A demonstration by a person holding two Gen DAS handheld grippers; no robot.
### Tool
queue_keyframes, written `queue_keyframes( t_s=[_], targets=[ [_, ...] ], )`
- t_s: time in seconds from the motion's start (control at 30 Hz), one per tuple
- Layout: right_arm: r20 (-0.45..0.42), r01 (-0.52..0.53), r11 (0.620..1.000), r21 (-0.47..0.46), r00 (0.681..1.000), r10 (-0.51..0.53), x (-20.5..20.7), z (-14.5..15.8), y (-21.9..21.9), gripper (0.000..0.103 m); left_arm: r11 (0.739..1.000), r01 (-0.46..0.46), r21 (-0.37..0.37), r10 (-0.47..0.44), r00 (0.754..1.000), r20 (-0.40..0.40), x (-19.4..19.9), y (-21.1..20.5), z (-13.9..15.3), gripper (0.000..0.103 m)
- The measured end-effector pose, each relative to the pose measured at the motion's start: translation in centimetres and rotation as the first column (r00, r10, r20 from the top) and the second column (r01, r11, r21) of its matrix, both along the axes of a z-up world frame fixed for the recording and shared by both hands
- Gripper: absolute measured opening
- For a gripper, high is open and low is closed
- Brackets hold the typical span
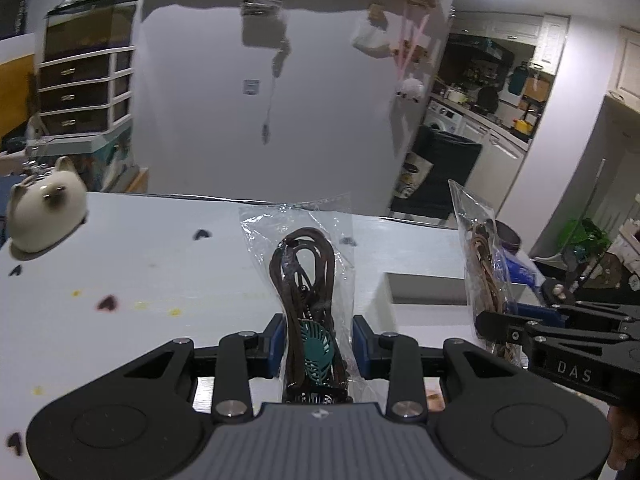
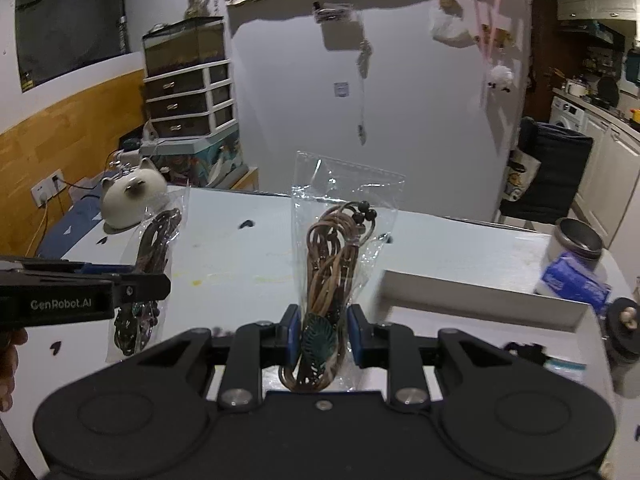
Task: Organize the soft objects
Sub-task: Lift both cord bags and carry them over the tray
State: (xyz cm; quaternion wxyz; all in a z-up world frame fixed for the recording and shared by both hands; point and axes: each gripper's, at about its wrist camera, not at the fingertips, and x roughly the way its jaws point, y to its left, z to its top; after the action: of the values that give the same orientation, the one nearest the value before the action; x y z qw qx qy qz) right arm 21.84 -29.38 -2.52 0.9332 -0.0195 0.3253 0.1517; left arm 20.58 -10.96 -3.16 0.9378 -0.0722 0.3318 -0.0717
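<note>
My left gripper (image 1: 318,344) is shut on a clear plastic bag of dark brown cord (image 1: 304,276) with a teal leaf-shaped tag, held upright above the white table (image 1: 160,272). My right gripper (image 2: 322,336) is shut on a second clear bag of light brown cord (image 2: 334,256) with dark beads and a teal tag. Each bag stands up between blue pads (image 1: 362,346). The right gripper (image 1: 496,326) with its bag (image 1: 484,256) shows at the right of the left wrist view. The left gripper (image 2: 160,282) with the dark cord bag (image 2: 154,248) shows at the left of the right wrist view.
A white open box (image 2: 480,296) lies on the table at the right. Behind it stand a dark-lidded jar (image 2: 576,240) and a blue tissue pack (image 2: 572,280). A cream cat-shaped figure (image 1: 46,210) sits at the table's far left corner. A drawer unit (image 2: 188,100) stands beyond.
</note>
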Motion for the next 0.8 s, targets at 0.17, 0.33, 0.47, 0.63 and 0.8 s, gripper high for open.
queue_keyframes(
  t_s=[0.17,0.33,0.47,0.63,0.8],
  targets=[
    [-0.002,0.052,0.999,-0.001,0.999,-0.052,-0.2,-0.1,-4.4,0.026,0.999,0.051,-0.02,-0.051,0.999,0.0,1.0,-4.1,-0.2,0.036],
    [-0.008,0.117,0.993,-0.008,0.993,-0.117,0.0,-0.5,-8.7,0.026,0.994,0.102,-0.026,-0.102,0.995,0.006,2.8,-7.7,-0.9,0.036],
    [-0.016,0.158,0.987,-0.018,0.987,-0.158,0.4,-0.9,-11.6,0.026,0.988,0.151,-0.023,-0.151,0.988,-0.017,5.4,-10.4,-2.3,0.036],
    [-0.038,0.196,0.98,-0.02,0.98,-0.196,1.3,-1.9,-13.8,0.026,0.975,0.222,-0.012,-0.223,0.972,-0.07,8.7,-13.1,-4.9,0.036],
    [-0.054,0.213,0.977,-0.03,0.975,-0.214,2.7,-3.2,-14.6,0.026,0.965,0.262,-0.003,-0.261,0.958,-0.117,11.8,-14.8,-7.8,0.036]
  ],
)
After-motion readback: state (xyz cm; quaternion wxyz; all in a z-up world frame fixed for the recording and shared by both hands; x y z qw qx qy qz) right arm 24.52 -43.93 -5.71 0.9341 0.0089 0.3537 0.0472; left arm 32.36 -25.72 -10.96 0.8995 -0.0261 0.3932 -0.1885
